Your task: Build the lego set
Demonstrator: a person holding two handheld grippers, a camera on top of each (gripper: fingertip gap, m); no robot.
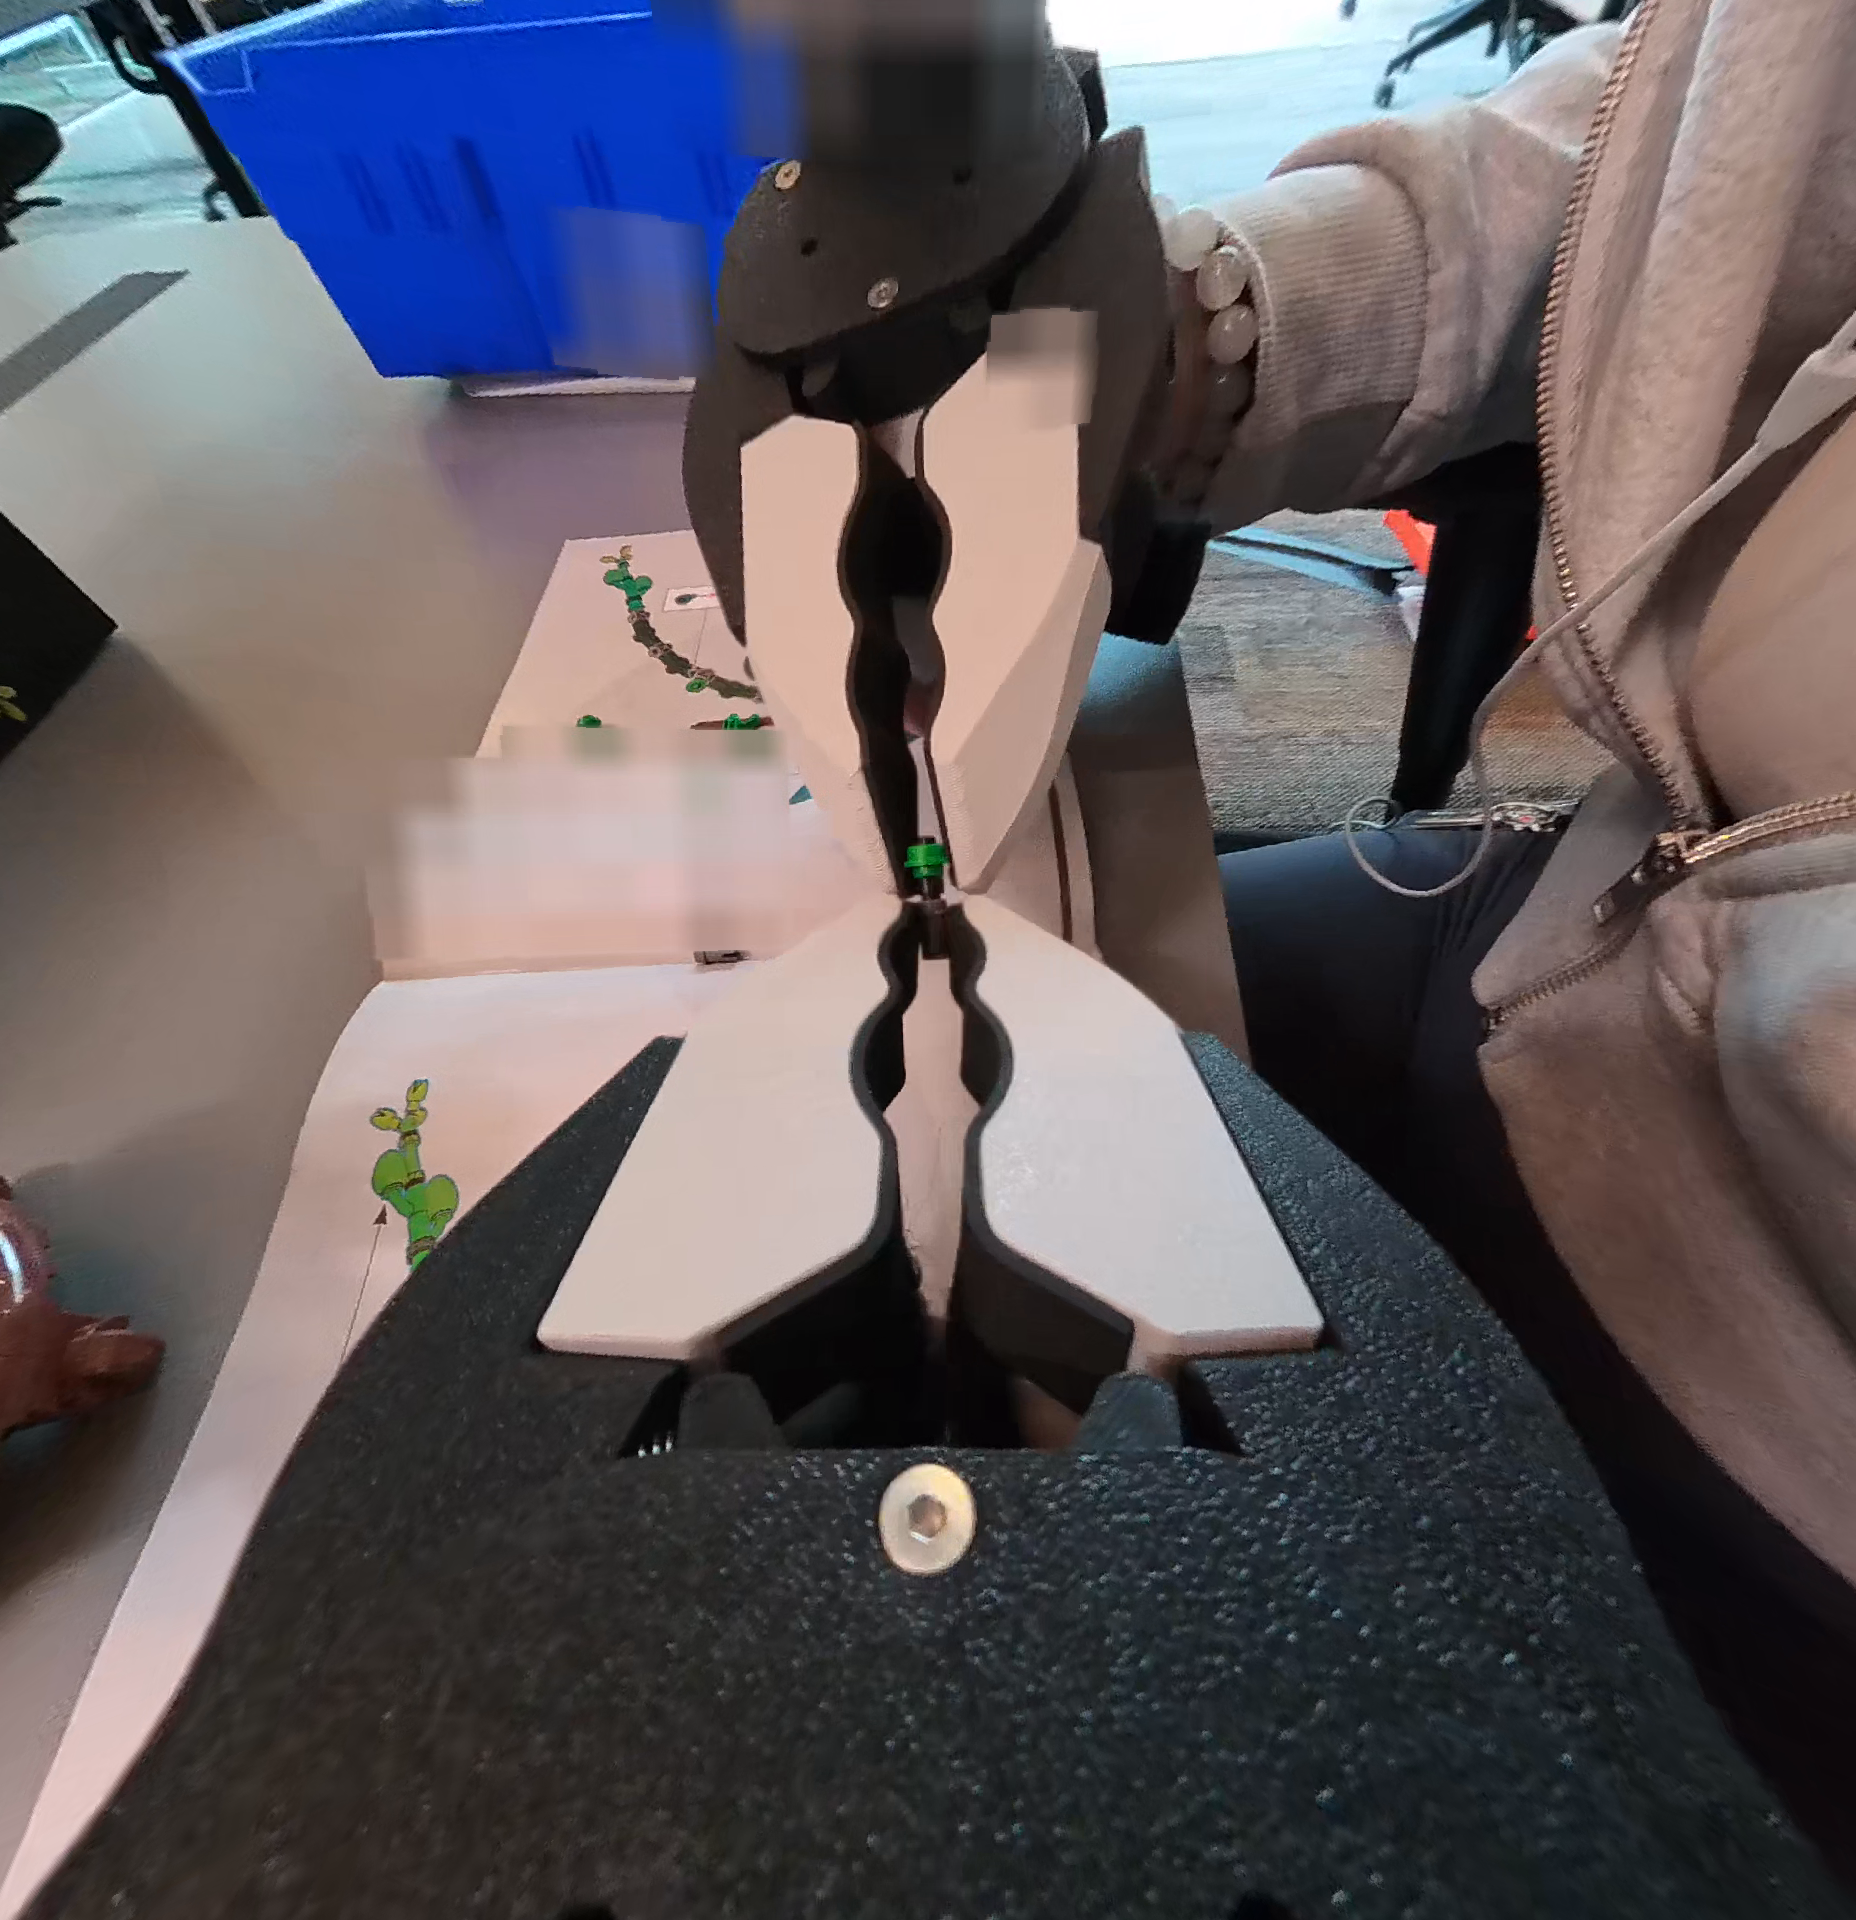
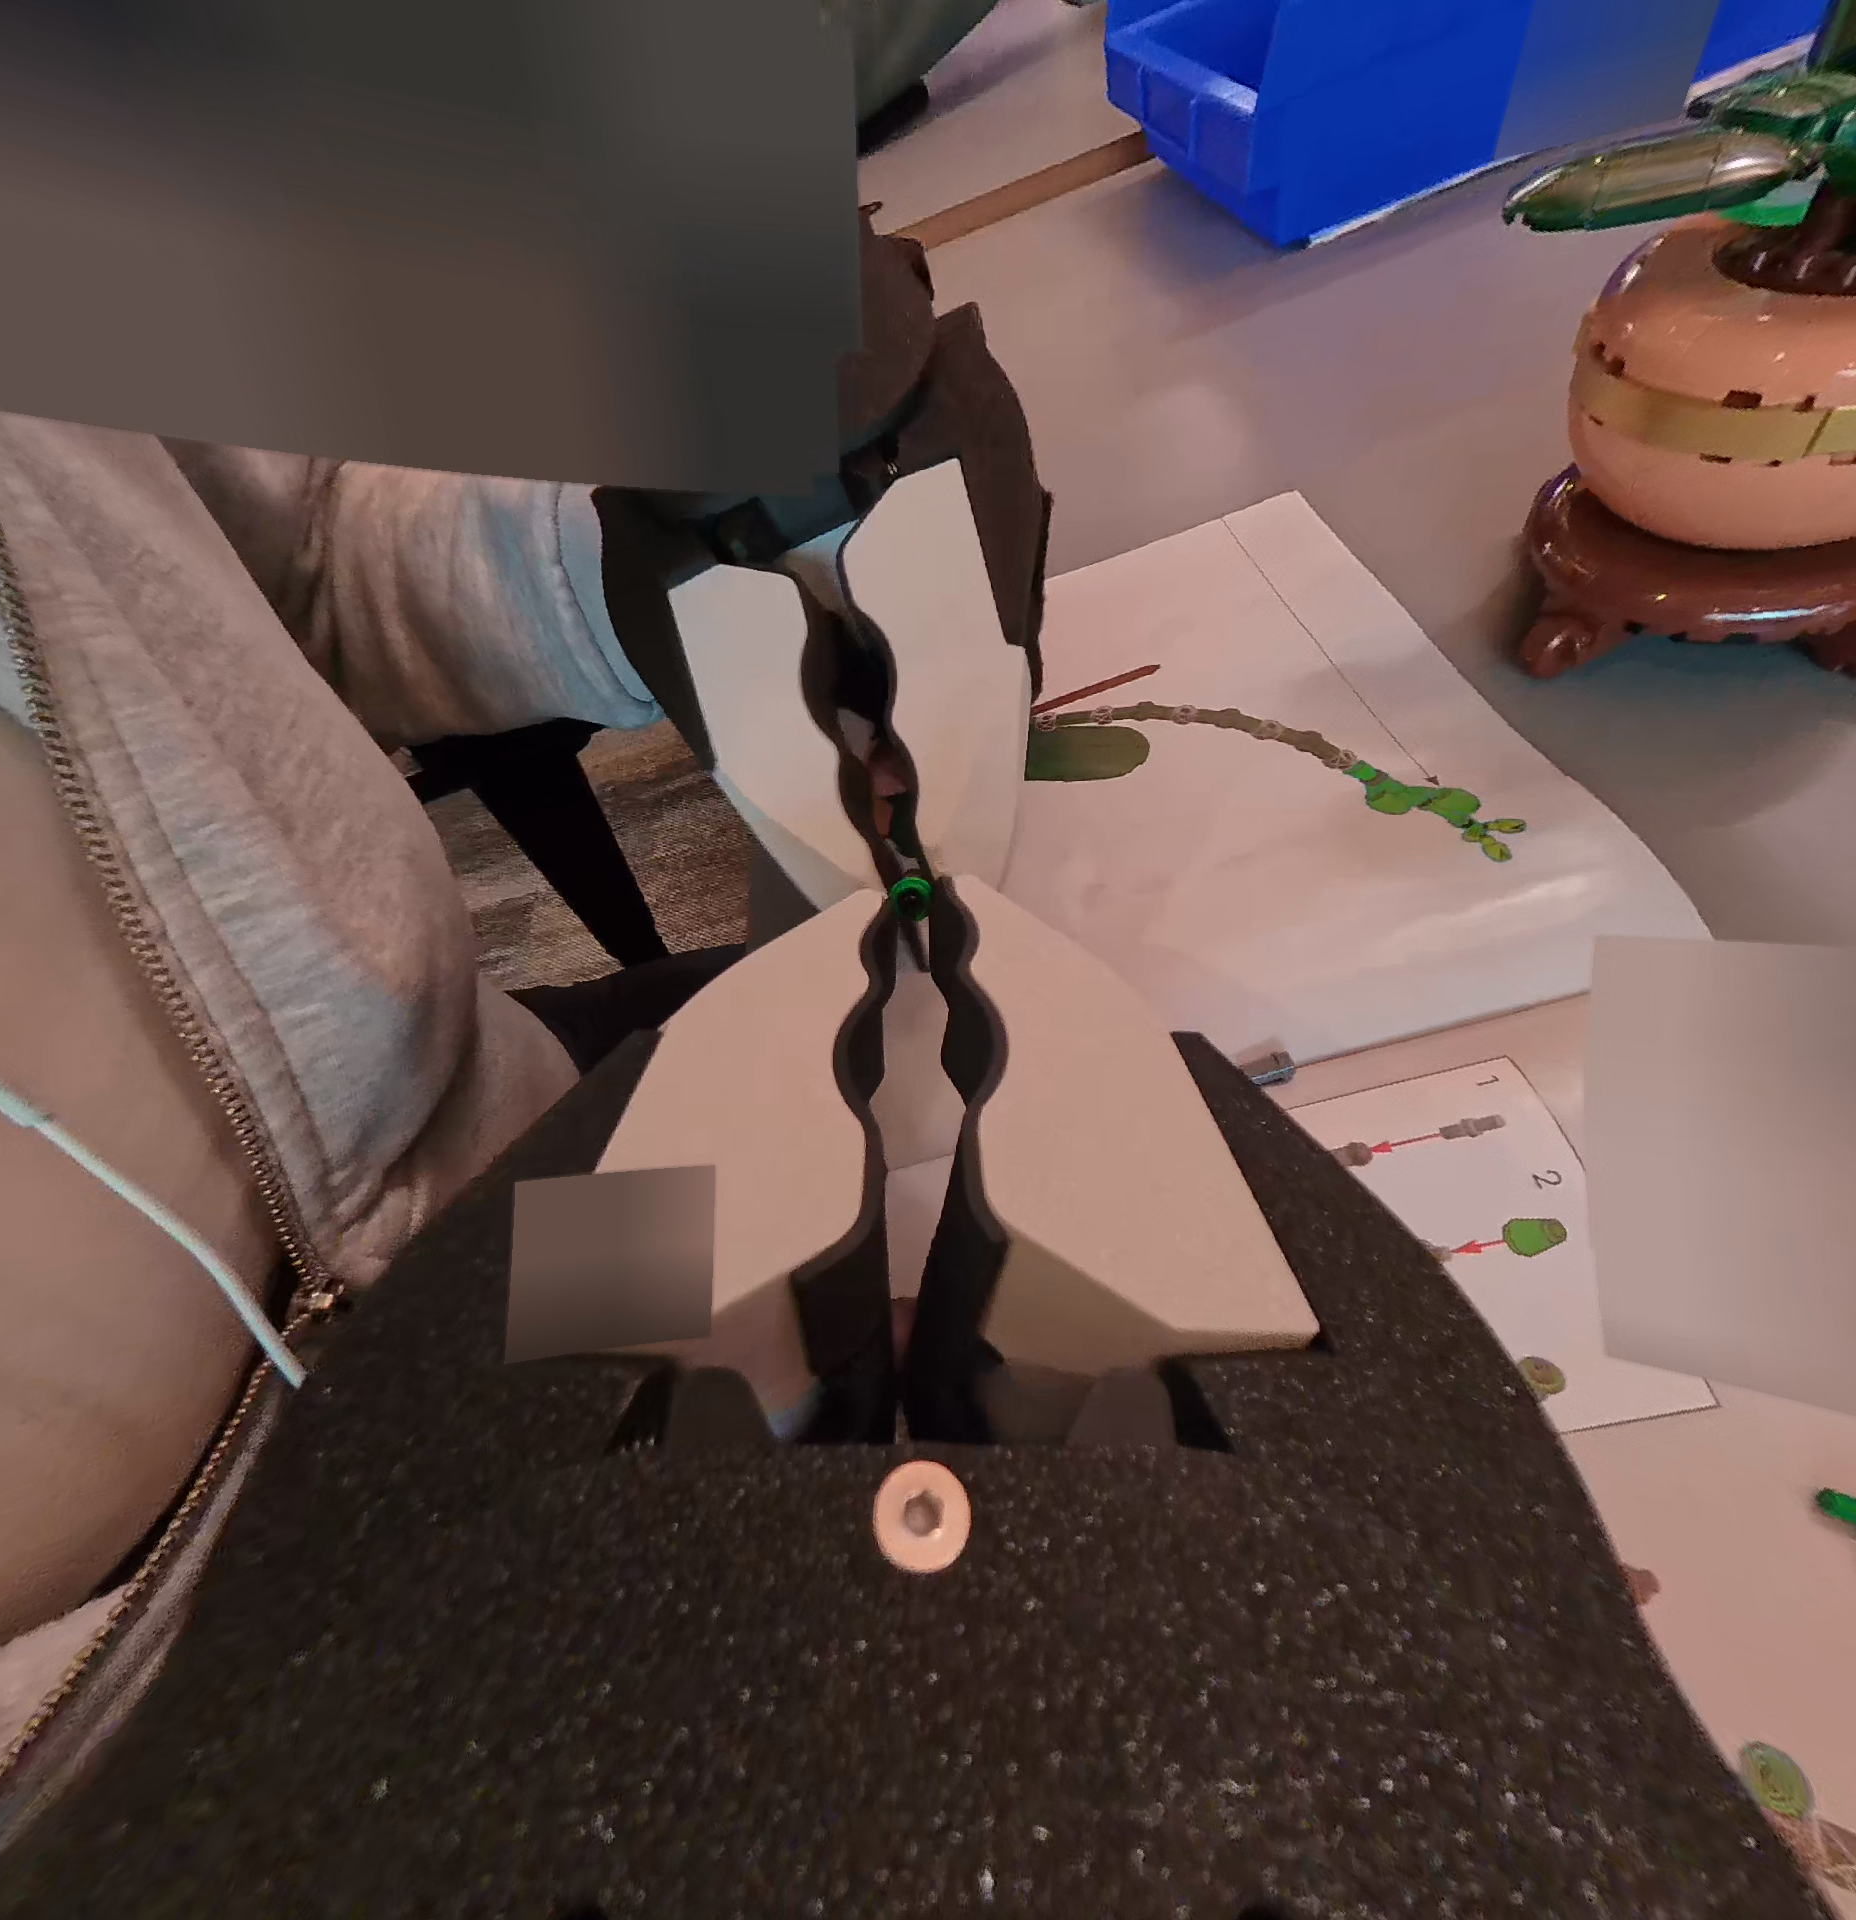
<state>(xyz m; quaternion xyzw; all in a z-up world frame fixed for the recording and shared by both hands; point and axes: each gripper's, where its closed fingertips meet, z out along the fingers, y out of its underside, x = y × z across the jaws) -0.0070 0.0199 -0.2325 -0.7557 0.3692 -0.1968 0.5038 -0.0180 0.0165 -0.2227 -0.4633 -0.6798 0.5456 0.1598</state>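
While the two grippers meet tip to tip above the open booklet [image 1: 633, 883], each is pinching a tiny part: the left gripper [image 1: 929, 928] has its jaws closed on a short dark peg [image 1: 932, 928], and the right gripper [image 2: 908, 914] has its jaws closed on a small green stud [image 2: 909, 896] with a round collar. The two parts sit end to end, touching or very nearly so; whether they are already seated in one another is hard to tell, as the joint is small and half hidden by the fingertips. To do this well, I would judge that the peg and stud want to be kept on one straight line, pushed gently along that line, with no twist, since both are held only by their very ends and could slip sideways. Below lies a pale grey surface [image 2: 1267, 343] carrying the booklet with its drawings of green plant pieces, a brick-built plant in a tan pot on a brown stand [image 2: 1734, 436], and a blue bin [image 1: 467, 177] farther back. A person in a beige zipped hoodie [image 1: 1682, 623] sits close, with carpet and chair legs behind.
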